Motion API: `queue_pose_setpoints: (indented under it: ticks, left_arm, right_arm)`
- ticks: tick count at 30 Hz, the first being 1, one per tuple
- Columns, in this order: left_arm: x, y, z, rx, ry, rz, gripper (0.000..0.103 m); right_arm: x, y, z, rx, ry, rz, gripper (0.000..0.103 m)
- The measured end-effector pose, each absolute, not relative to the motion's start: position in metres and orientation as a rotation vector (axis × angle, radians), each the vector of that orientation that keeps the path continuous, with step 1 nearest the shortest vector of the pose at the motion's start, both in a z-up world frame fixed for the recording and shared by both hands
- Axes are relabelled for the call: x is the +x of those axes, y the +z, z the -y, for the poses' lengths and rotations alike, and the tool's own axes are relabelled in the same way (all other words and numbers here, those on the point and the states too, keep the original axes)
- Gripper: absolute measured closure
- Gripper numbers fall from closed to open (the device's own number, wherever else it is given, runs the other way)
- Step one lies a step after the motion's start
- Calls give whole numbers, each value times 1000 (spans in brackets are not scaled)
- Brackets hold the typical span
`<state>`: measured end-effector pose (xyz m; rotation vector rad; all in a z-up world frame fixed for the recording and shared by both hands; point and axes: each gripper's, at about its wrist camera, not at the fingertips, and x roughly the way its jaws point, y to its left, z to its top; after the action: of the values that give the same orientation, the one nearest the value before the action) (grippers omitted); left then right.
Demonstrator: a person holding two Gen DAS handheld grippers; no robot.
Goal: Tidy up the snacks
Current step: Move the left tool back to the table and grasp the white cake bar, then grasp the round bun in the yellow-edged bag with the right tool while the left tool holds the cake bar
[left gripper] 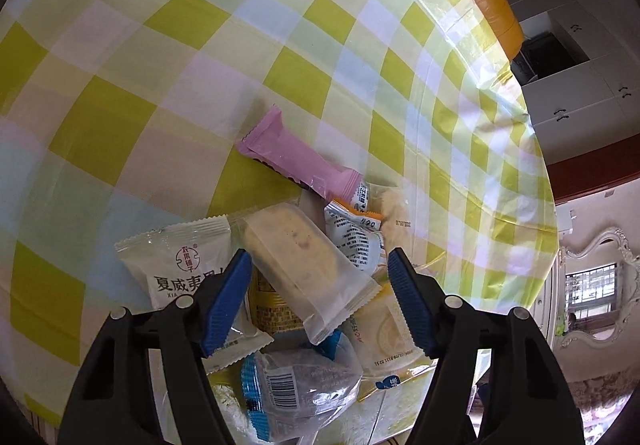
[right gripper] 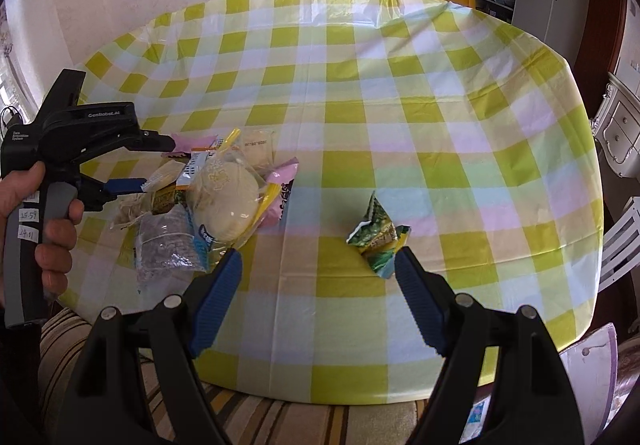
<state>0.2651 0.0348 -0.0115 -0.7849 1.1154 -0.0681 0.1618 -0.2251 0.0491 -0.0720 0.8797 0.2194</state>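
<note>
White snack wrapper (left gripper: 176, 265) in the pile near the tablecloth's edge, printed "夏威夷" over Latin letters starting "XIA", left gripper (right gripper: 136, 185) body marked "GenRobot.AI" and "Data Acquisition System", handwritten handle stickers (right gripper: 29, 223), one apparently "25.59", clear wrapper (left gripper: 300, 385) bearing a barcode, digits illegible

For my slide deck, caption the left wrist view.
Open left gripper poised over a translucent cake packet atop the snack pile on a checked tablecloth.

Crowded left, open right

A heap of wrapped snack packets (right gripper: 208, 197) blocks the checked yellow plastic tablecloth's (right gripper: 400, 85) left; only a crumpled green packet (right gripper: 378, 235) interrupts the rest.
</note>
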Motion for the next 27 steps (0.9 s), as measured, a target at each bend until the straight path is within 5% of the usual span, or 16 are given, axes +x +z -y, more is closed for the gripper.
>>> queue_pose_setpoints:
  ticks: [8, 12, 27]
  left_arm:
    - [276, -23, -27, -696, -24, -1149, 50]
    - [276, -24, -25, -630, -5, -1156, 68]
    - [249, 9, -34, -598, -35, -1004, 69]
  right_arm:
    - [179, 43, 184, -116, 292, -879, 24]
    - [190, 36, 171, -110, 311, -899, 21]
    - [237, 5, 162, -27, 270, -996, 17]
